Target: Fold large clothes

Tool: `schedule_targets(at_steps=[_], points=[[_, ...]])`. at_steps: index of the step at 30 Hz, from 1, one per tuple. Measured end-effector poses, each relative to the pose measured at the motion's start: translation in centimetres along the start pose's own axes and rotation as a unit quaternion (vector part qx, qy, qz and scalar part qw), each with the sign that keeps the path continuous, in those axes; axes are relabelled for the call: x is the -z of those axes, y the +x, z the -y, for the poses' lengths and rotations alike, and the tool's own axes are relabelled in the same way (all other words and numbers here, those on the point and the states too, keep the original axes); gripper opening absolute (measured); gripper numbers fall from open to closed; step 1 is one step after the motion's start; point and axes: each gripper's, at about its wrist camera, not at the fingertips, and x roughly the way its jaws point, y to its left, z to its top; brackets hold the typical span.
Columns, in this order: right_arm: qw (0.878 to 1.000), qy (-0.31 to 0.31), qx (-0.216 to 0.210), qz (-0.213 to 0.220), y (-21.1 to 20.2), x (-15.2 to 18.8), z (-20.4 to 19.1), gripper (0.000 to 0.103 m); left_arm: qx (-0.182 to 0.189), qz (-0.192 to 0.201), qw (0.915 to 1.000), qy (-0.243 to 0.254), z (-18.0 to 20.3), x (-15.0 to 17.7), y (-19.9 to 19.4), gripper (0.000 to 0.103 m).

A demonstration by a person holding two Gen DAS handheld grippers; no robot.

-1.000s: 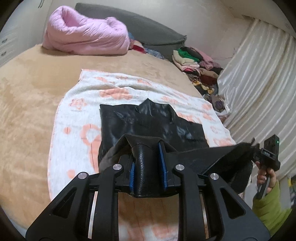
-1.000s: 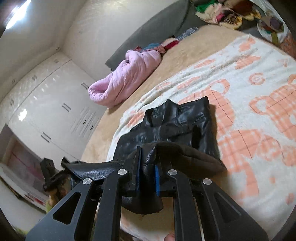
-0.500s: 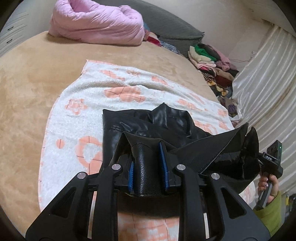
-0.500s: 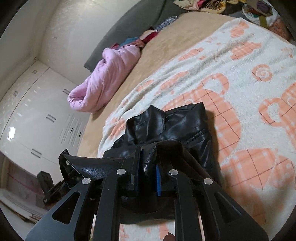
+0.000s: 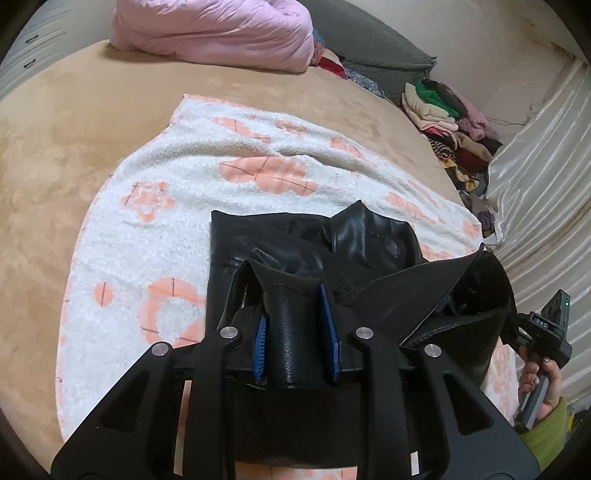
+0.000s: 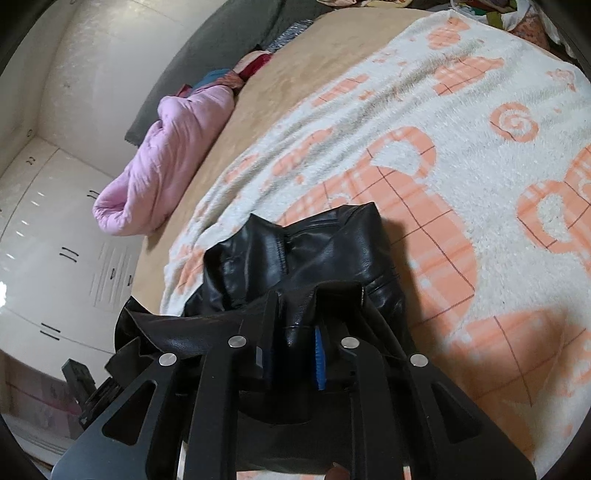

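Only the left wrist view takes in the pile of folded clothes (image 5: pixel 447 110) far ahead and to the right of the left gripper (image 5: pixel 295 328), the pale curtain (image 5: pixel 535 206), and the person's hand (image 5: pixel 541 387) on the other tool's handle; only the right wrist view shows the white wardrobe doors (image 6: pixel 62 266) off to the left of the right gripper (image 6: pixel 291 332). Both show the pink quilt (image 5: pixel 214 33) beyond the white and orange blanket (image 5: pixel 155 236). The black leather jacket (image 5: pixel 325 247) lies just ahead of each gripper on that blanket, its near edge lifted. Each gripper grasps a fold of it between blue pads; the right's jaws have just been easing apart, leather between them
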Motion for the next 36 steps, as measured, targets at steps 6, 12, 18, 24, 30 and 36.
schedule_targets(at_steps=[6, 12, 18, 24, 30, 36], points=[[1.000, 0.007, -0.003, 0.004, 0.7, -0.6, 0.6, 0.034, 0.005, 0.011, 0.9999, -0.007, -0.8, 0.1, 0.5, 0.020], [0.998, -0.013, -0.017, 0.063, -1.5, -1.1, 1.1, 0.059, -0.002, 0.055, 0.9984, 0.013, -0.3, 0.1, -1.3, 0.021], [0.994, -0.072, 0.007, 0.084, -2.7, -0.8, 1.1, 0.069, -0.033, 0.110, 0.9923, 0.045, 0.5, 0.1, -3.9, 0.027], [0.979, -0.170, 0.078, 0.081, -0.5, 0.5, -0.2, 0.069, -0.080, 0.089, 0.9890, 0.086, 0.8, 0.5, -1.2, 0.044], [0.954, -0.253, 0.144, 0.071, 3.6, 1.0, -1.1, 0.069, -0.108, 0.048, 0.9857, 0.120, 0.7, 1.0, 3.5, 0.063], [0.945, -0.277, 0.166, 0.050, 6.7, 0.1, -1.0, 0.053, -0.093, 0.028, 0.9913, 0.089, -0.7, 0.4, 6.6, 0.038]])
